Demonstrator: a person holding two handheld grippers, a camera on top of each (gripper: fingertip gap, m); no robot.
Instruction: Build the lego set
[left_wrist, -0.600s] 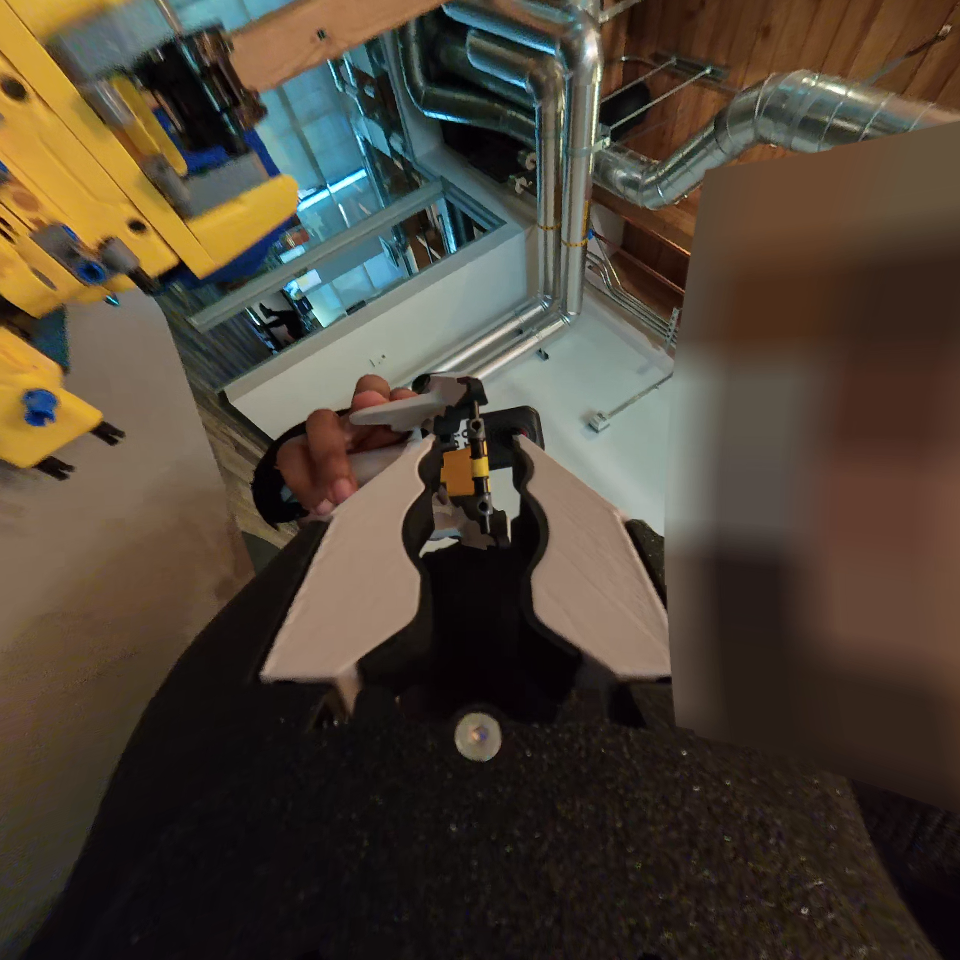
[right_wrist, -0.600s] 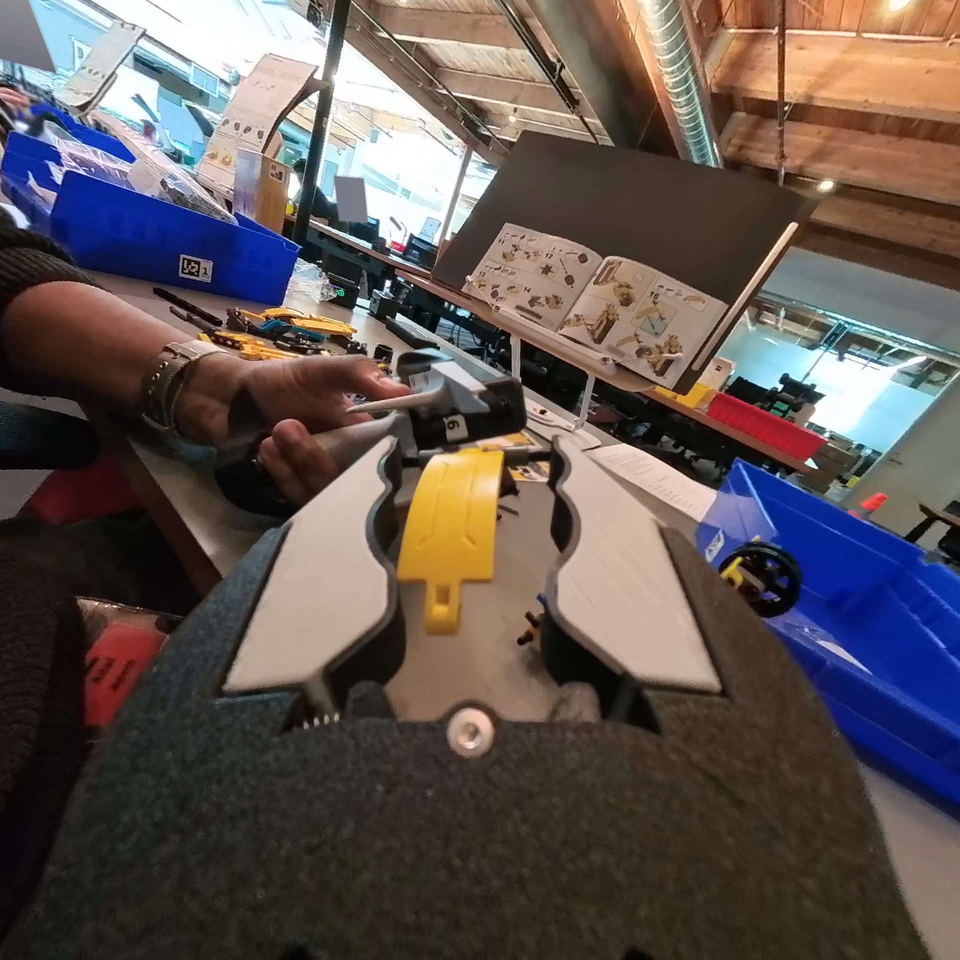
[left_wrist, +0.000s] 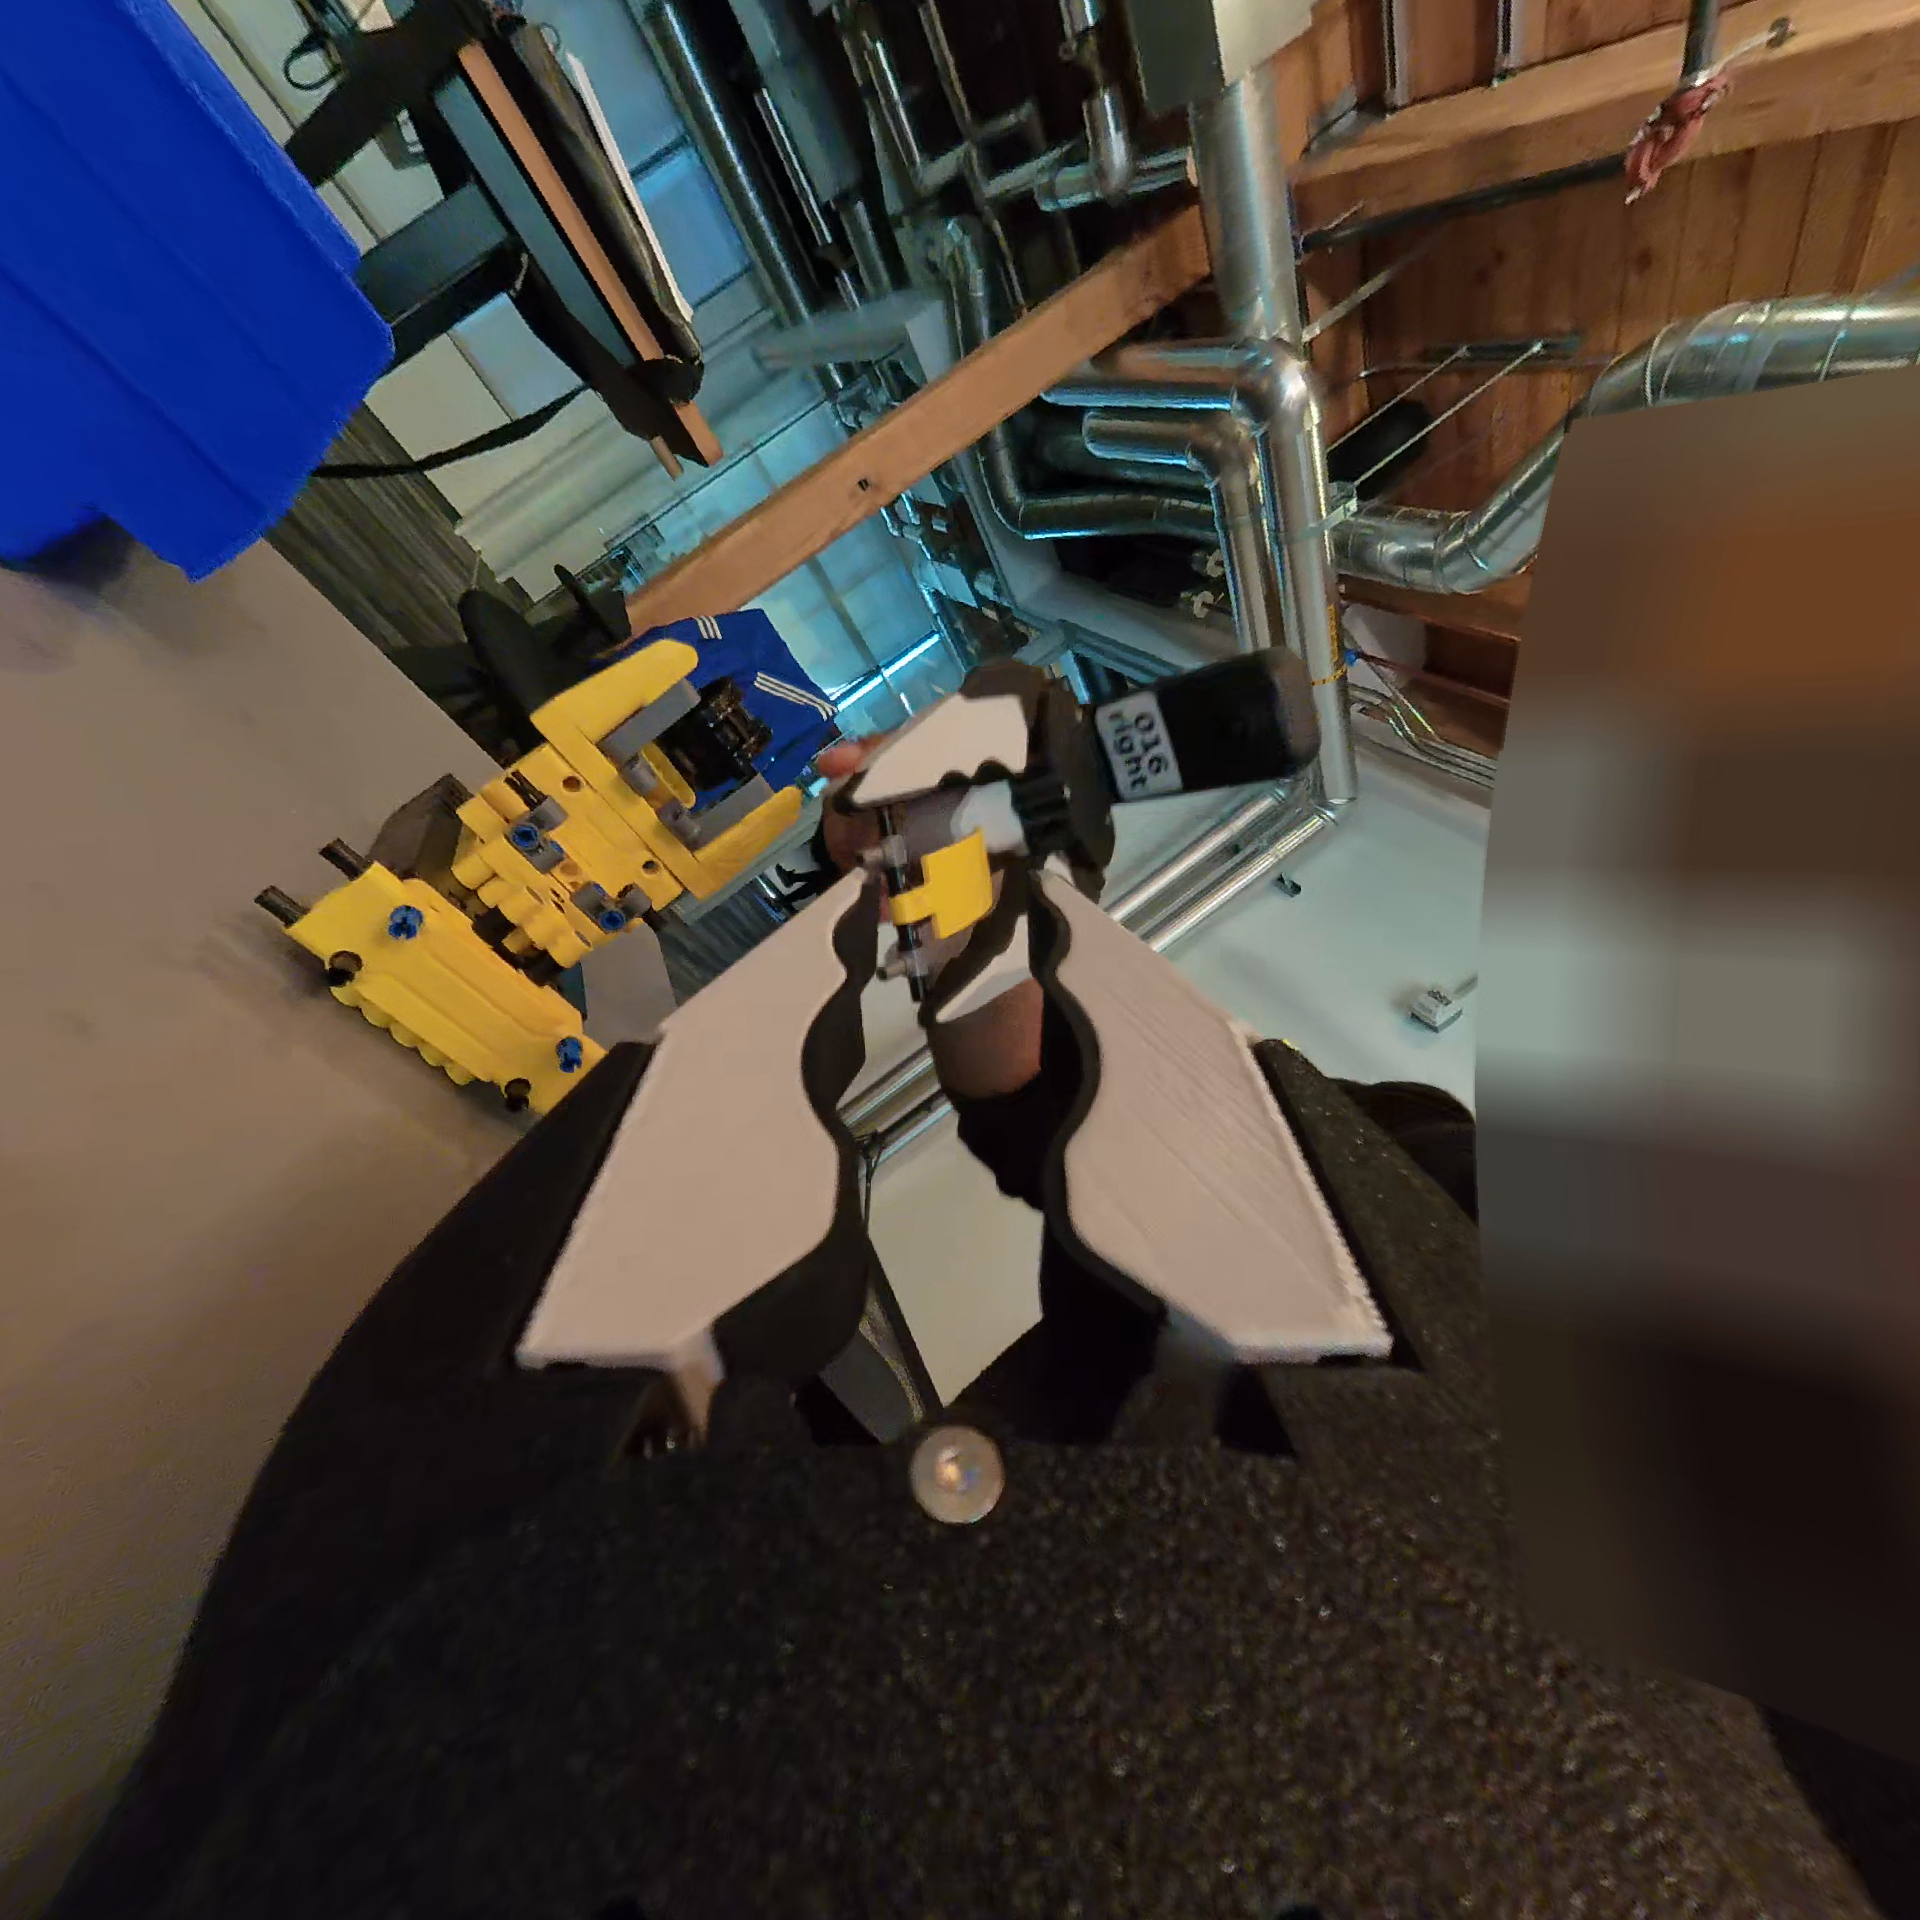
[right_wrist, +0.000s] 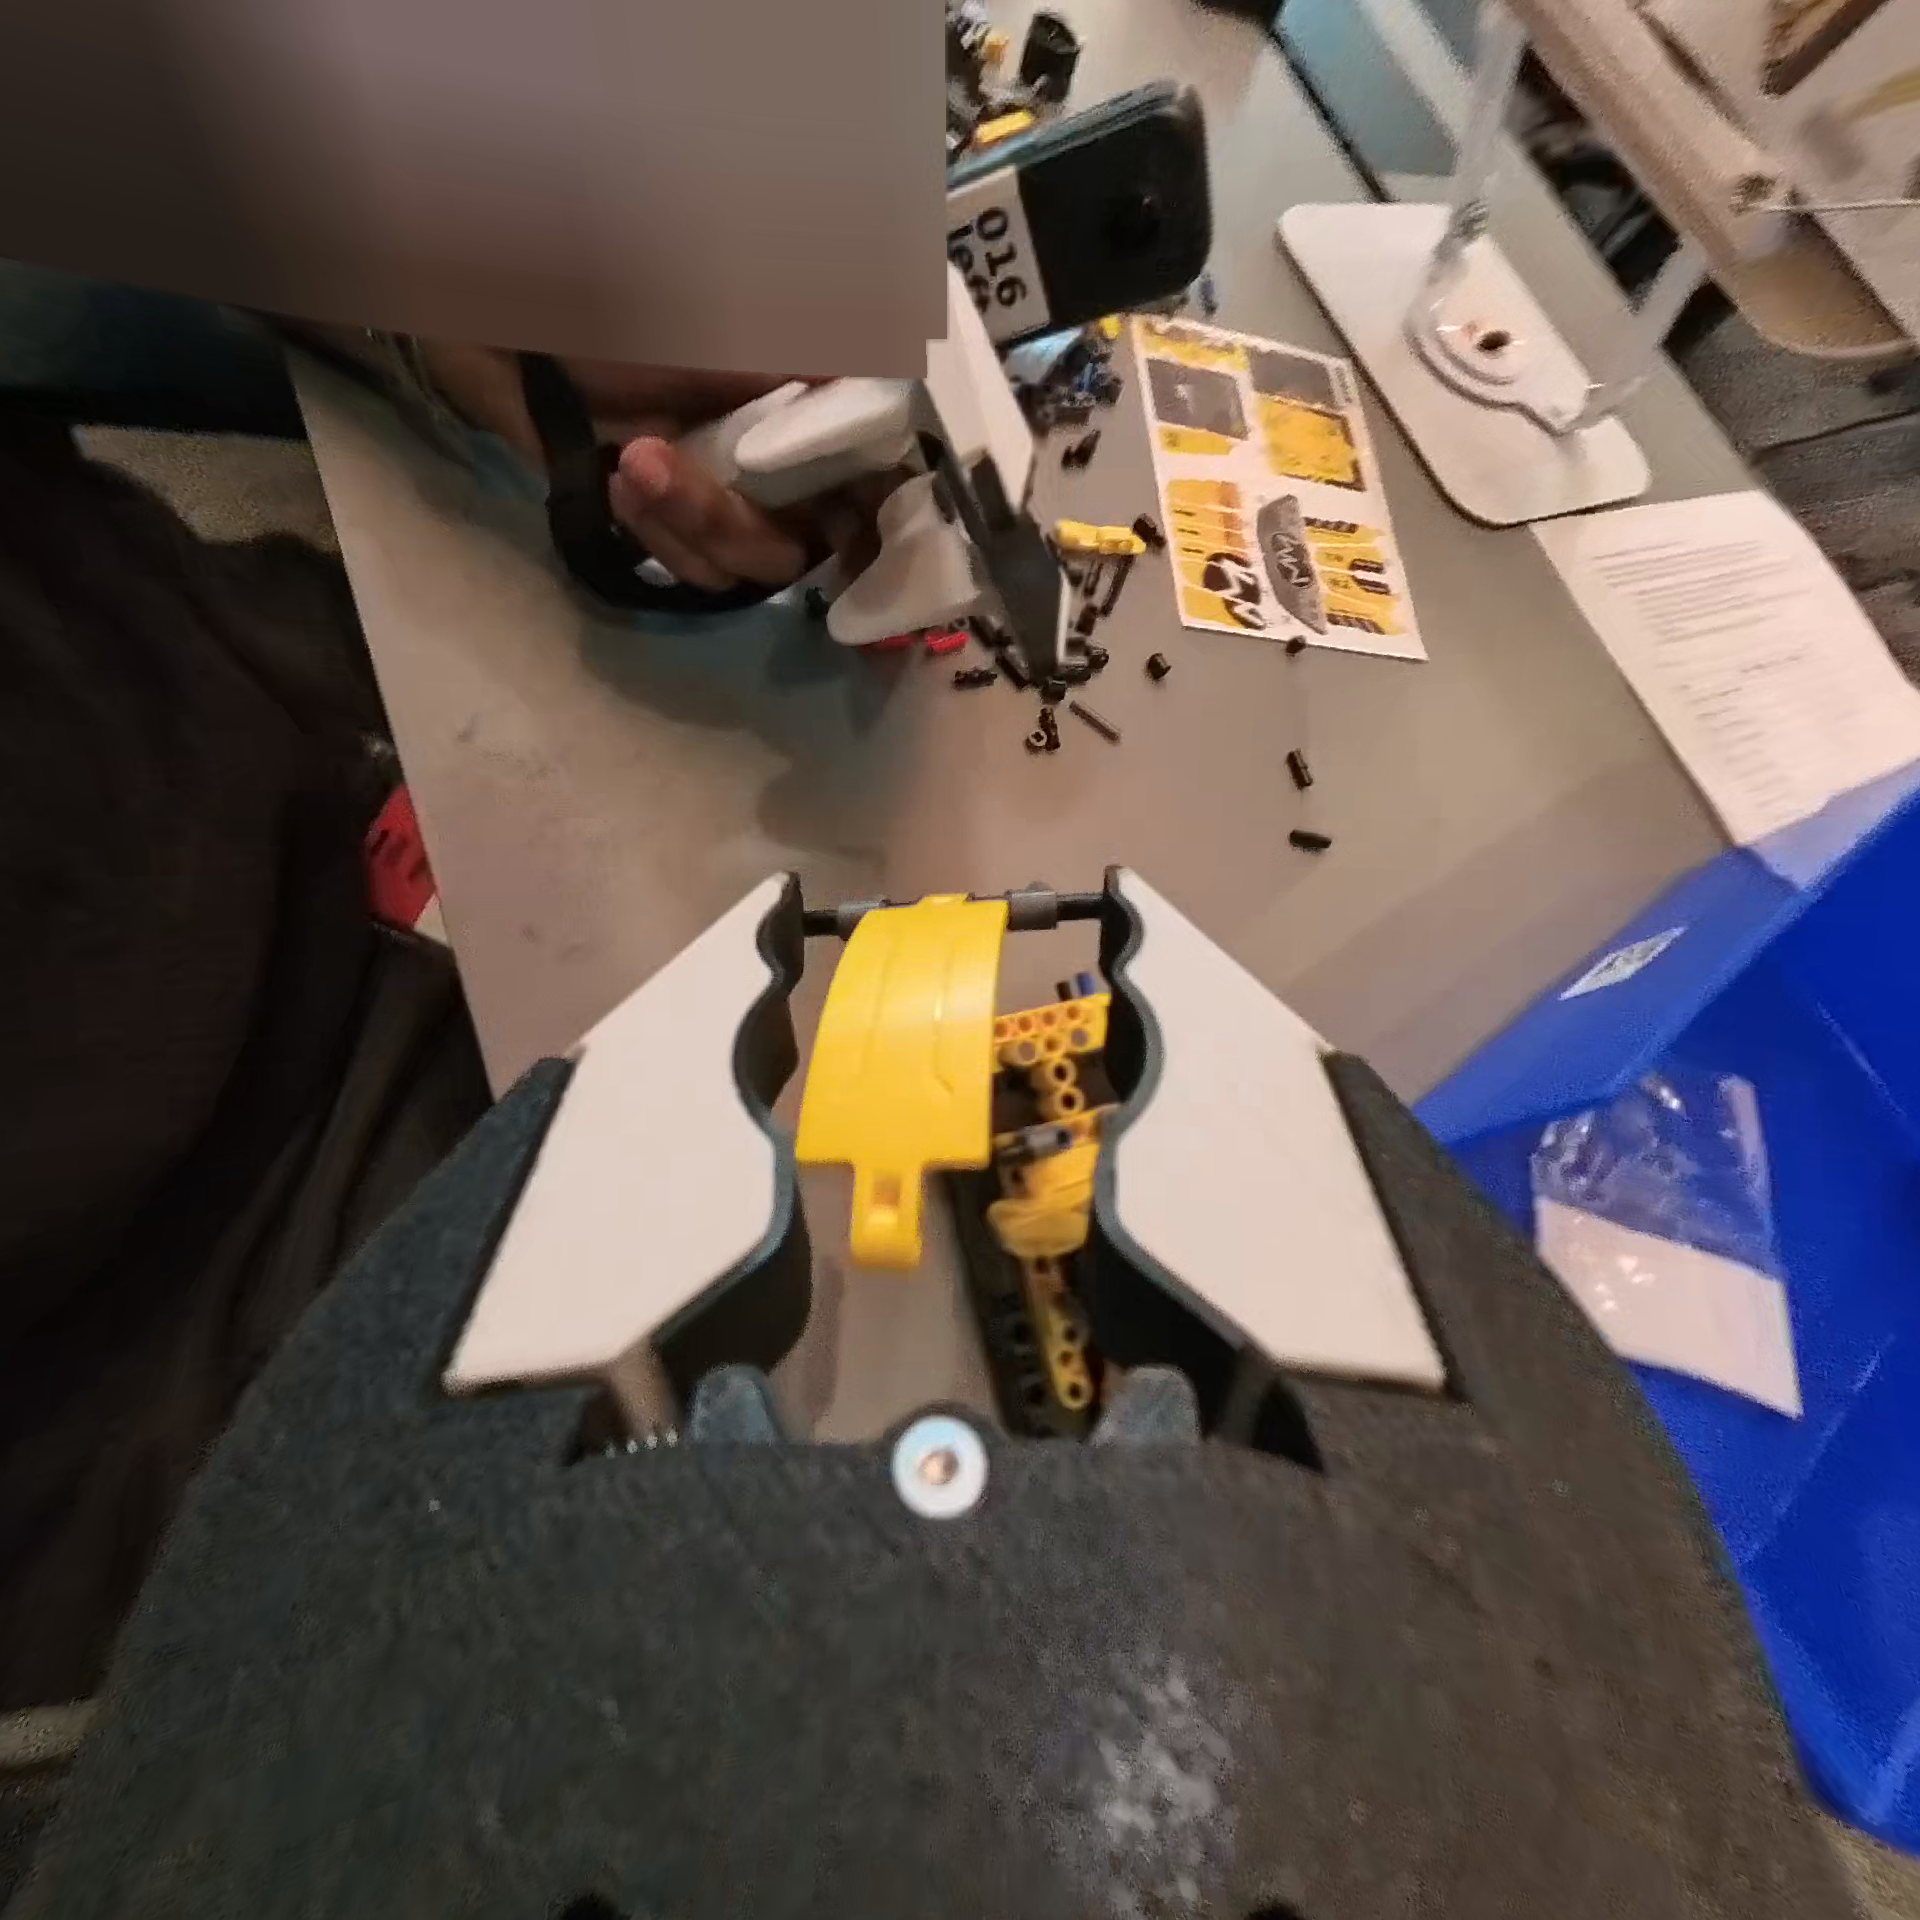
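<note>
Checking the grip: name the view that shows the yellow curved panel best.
The right wrist view: the yellow curved panel fills the space between the right gripper's jaws, axle ends clamped. The left wrist view shows it small and distant.

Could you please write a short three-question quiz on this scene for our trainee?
1. True or false: the right gripper grips an axle that carries a yellow panel.
2. In the right wrist view, the bin beside that gripper is: A red, B blue, C green.
3. Fill in: in the left wrist view, the left gripper has its jaws ____ (open or shut).

Key: 1 true. 2 B. 3 open.
</note>
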